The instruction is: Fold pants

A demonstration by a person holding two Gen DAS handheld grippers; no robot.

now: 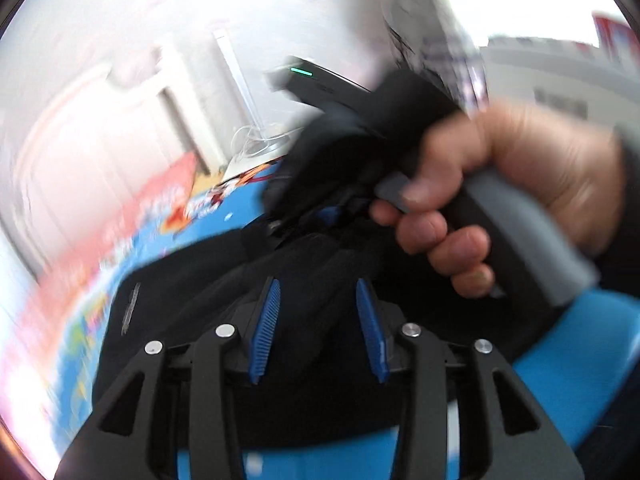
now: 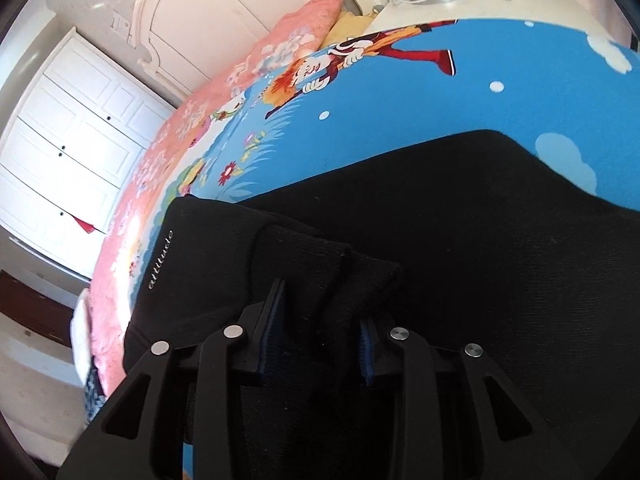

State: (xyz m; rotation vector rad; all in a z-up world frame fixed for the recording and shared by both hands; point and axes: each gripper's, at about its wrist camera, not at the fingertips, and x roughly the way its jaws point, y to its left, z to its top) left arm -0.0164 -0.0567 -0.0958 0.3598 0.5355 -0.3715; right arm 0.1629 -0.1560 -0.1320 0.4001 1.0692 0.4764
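Right wrist view shows the right gripper (image 2: 324, 332) clamped on a bunched fold of the black pants (image 2: 440, 220) on the blue bedsheet (image 2: 400, 92), apparently holding the fold while the left gripper (image 1: 320, 316) stands released.

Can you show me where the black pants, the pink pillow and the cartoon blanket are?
Black fabric pants (image 2: 460, 220): right wrist view, on the flat upper layer.
Pink flowery pillow (image 2: 308, 24): right wrist view, on its upper end.
Blue cartoon blanket (image 2: 420, 96): right wrist view, on a bare blue patch.
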